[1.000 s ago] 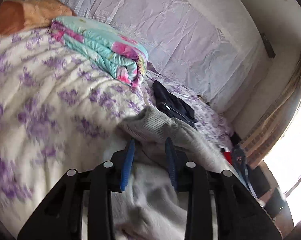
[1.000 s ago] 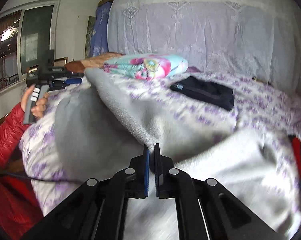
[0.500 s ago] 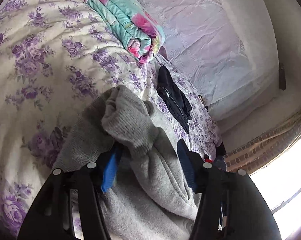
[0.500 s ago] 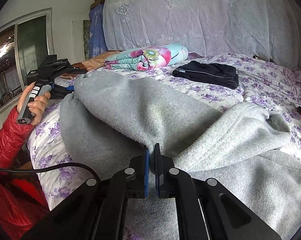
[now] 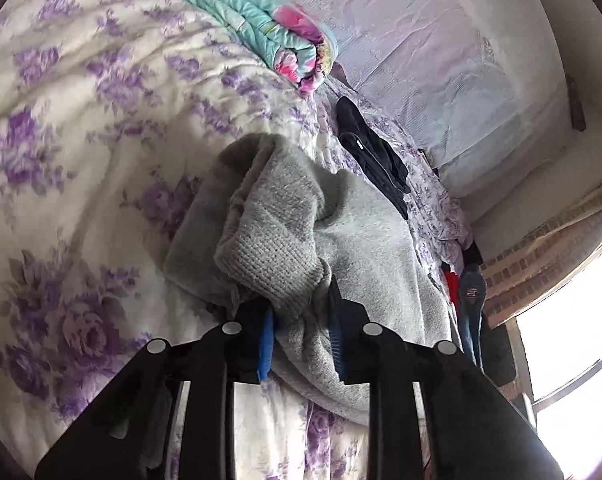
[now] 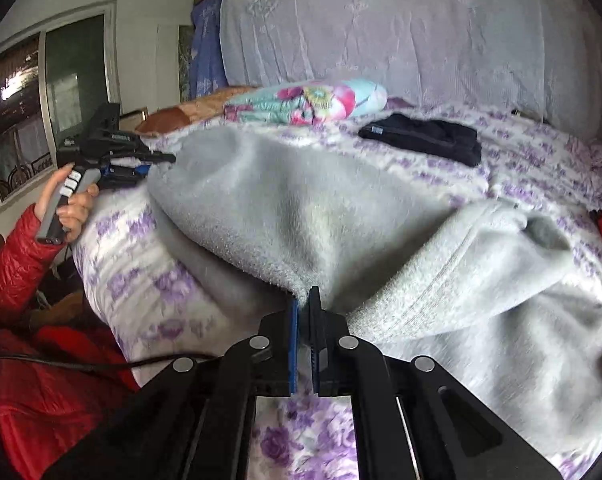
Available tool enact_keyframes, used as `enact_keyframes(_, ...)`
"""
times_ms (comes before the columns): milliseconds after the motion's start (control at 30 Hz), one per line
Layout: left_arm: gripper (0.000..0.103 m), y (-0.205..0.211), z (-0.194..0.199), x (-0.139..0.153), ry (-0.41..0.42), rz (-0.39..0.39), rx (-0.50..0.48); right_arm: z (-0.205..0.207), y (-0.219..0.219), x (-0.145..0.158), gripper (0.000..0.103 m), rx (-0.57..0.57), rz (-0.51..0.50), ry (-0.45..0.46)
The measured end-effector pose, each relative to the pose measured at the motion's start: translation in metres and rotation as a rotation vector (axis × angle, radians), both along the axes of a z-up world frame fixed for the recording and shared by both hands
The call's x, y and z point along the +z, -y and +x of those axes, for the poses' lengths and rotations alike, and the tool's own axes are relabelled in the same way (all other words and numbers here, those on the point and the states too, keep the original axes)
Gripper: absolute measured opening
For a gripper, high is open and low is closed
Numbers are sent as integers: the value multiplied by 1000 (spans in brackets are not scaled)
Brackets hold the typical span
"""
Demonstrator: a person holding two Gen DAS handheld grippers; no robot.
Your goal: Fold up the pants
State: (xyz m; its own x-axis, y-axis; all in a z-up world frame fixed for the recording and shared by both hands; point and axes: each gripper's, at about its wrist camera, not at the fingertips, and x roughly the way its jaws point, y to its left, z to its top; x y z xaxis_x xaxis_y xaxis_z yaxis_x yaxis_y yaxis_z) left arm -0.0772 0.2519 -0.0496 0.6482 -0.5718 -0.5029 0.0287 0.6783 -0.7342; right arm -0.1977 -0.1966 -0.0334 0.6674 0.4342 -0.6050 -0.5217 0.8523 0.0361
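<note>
The grey pants are spread on the floral-covered bed, one part lifted and doubled over but bunched, so the fold is judged as only begun. The right gripper is clenched on a fleecy edge, while the jaws of the left gripper are closing, with the ribbed cuff between them. Laying the fabric flat, smoothing and further folds are left.

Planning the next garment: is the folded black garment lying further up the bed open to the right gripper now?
Probably not yet: the right gripper is shut on the grey fleece pants; the folded black garment lies uncovered beyond them.
</note>
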Motion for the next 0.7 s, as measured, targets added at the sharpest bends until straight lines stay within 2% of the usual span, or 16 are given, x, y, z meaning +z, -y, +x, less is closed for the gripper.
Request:
enact_keyframes(100,29,-11,-16,6,20,-61,10,-3,-1,-9,6,-21,30,-6)
enact_keyframes(133,30,-15,-25,13,35,-63,43,-1,1,-8,6,-23,50,-17)
enact_keyframes(167,36,-16,-34,21,54,-36,79,-2,3,-9,6,-25,68,-27)
enact_keyframes(200,42,-15,-45,34,88,22,120,-1,4,-10,6,-26,81,-34)
enact_keyframes(267,46,-5,-60,58,149,123,144,-1,4,-13,6,-24,87,-33)
enact_keyframes(400,56,48,-56,86,218,227,-10,-2,6,-14,6,-33,114,-34)
enact_keyframes(500,83,91,-37,74,197,317,-80,-4,6,-16,6,-46,119,-25)
enact_keyframes(567,90,113,-14,46,137,366,-130,-4,6,-16,6,-53,122,-24)
enact_keyframes(600,93,124,-2,25,104,418,-144,-4,7,-16,7,-55,125,-28)
enact_keyframes(633,96,135,3,8,114,489,-163,-3,7,-14,11,-52,130,-37)
enact_keyframes(700,98,161,-12,11,199,690,-183,-1,9,-8,13,-46,127,-66)
